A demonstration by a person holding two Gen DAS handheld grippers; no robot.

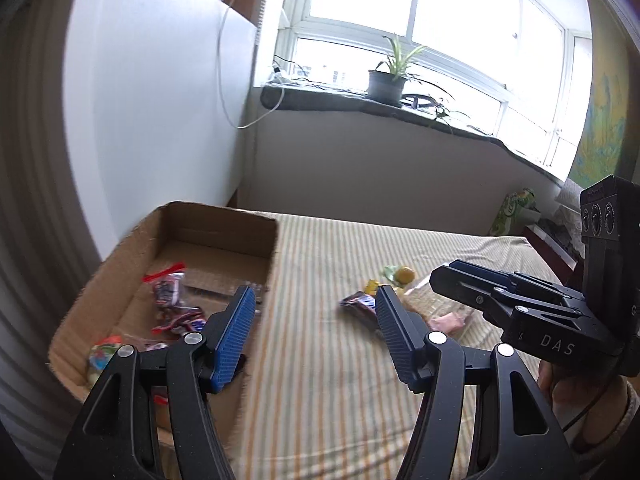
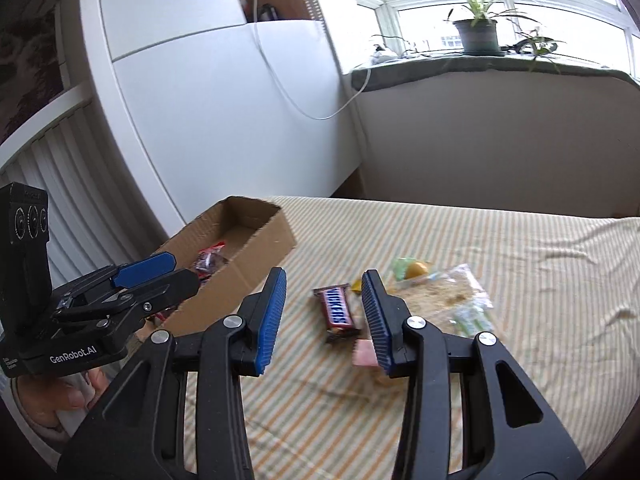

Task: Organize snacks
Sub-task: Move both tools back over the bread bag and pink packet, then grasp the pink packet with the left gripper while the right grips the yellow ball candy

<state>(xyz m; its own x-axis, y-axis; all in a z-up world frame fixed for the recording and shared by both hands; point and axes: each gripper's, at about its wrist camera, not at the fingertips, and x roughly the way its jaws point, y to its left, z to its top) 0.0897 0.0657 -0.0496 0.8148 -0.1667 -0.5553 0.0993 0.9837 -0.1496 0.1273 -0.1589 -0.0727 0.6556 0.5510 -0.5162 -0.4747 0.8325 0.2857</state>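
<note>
Between the pads, left gripper (image 1: 316, 336): jaws apart, nothing in them, only striped sheet (image 1: 320, 400) below; its blue pads (image 1: 234, 336) are clear of everything.
Between the pads, right gripper (image 2: 324, 320): jaws apart, empty, hanging above the sheet; the Snickers bar (image 2: 338, 308) shows in the gap, lying flat, touched by neither pad.
Beside the right gripper's right pad: a pink sweet (image 2: 365, 354), partly hidden by the finger.
Just past the bar: a small yellow wrapper (image 2: 357, 286), then a clear bag (image 2: 444, 298) of crumbly snacks, and a yellow-green sweet (image 2: 414, 269) at its far edge.
Left of both grippers: a cardboard box (image 1: 224, 216), open-topped, on the sheet's left edge.
Box contents: red-and-blue wrapped snacks (image 1: 170, 300) and a colourful packet (image 1: 102, 354) near its close end.
Beyond the bed: a windowsill with a potted plant (image 1: 390, 80).
</note>
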